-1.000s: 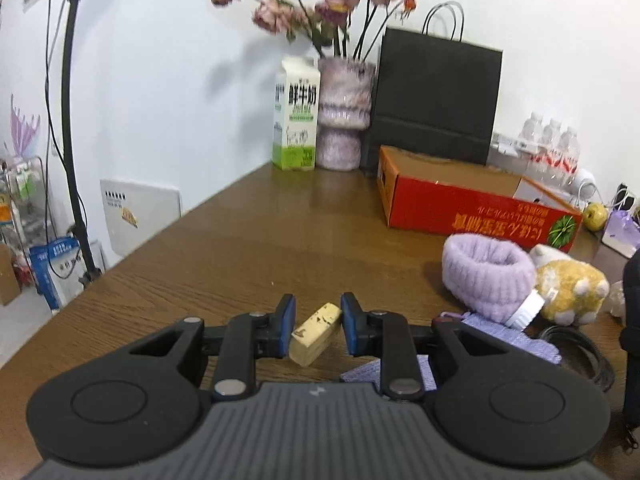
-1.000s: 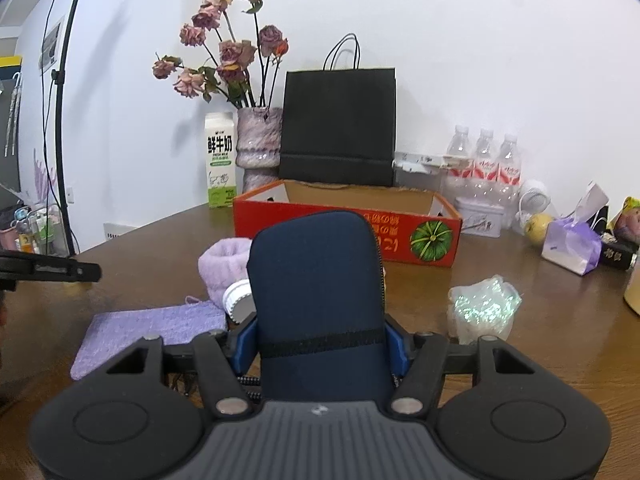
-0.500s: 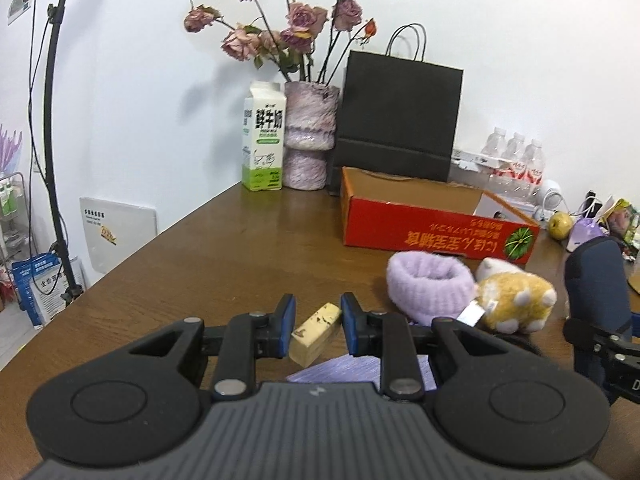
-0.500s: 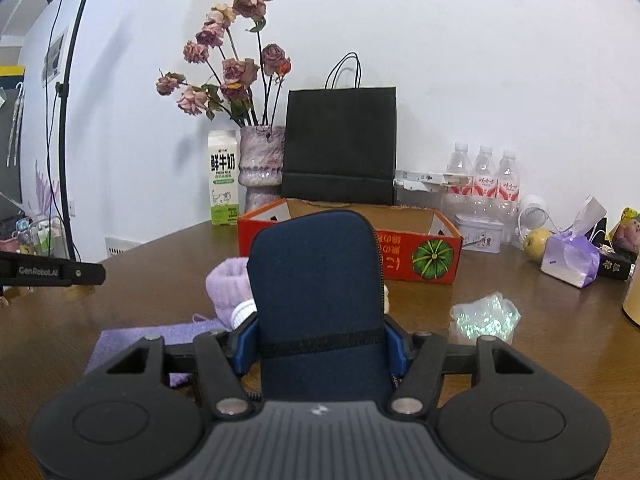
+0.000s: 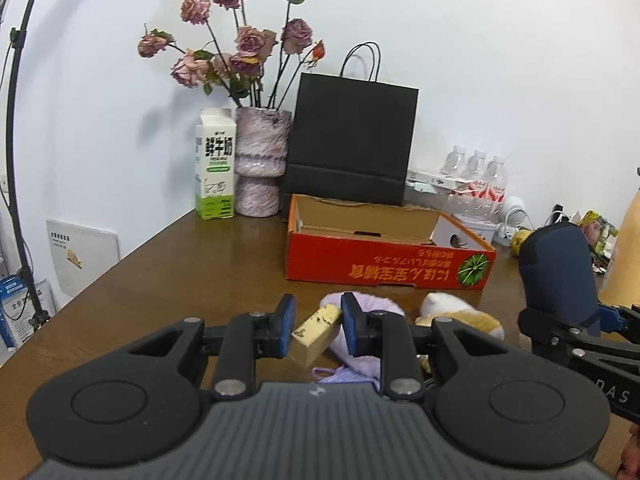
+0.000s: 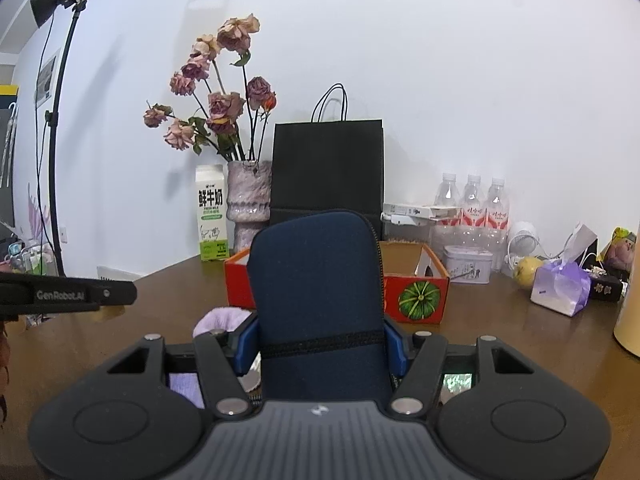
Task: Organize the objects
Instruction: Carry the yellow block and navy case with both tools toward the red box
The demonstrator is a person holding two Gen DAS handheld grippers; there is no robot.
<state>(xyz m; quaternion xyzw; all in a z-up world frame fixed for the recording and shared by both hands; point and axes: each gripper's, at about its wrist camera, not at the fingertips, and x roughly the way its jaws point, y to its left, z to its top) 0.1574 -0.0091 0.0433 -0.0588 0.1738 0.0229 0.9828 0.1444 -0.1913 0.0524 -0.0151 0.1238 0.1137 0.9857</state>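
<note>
Left gripper point(image 5: 314, 330) clamps a tan block point(image 5: 316, 334), long axis slanting up toward right. Right gripper point(image 6: 320, 346) clamps an upright navy pouch point(image 6: 320, 300), long axis vertical. Beyond, the red cardboard box point(image 5: 384, 268) is open-topped, contents unclear.

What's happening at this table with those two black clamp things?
A person is tidying the table with a handheld gripper in each hand. The left gripper is clamped on a small yellowish block, and the right gripper holds a dark blue zip pouch upright. Both are raised above the table, facing an open red cardboard box, which looks the likely destination.
</note>
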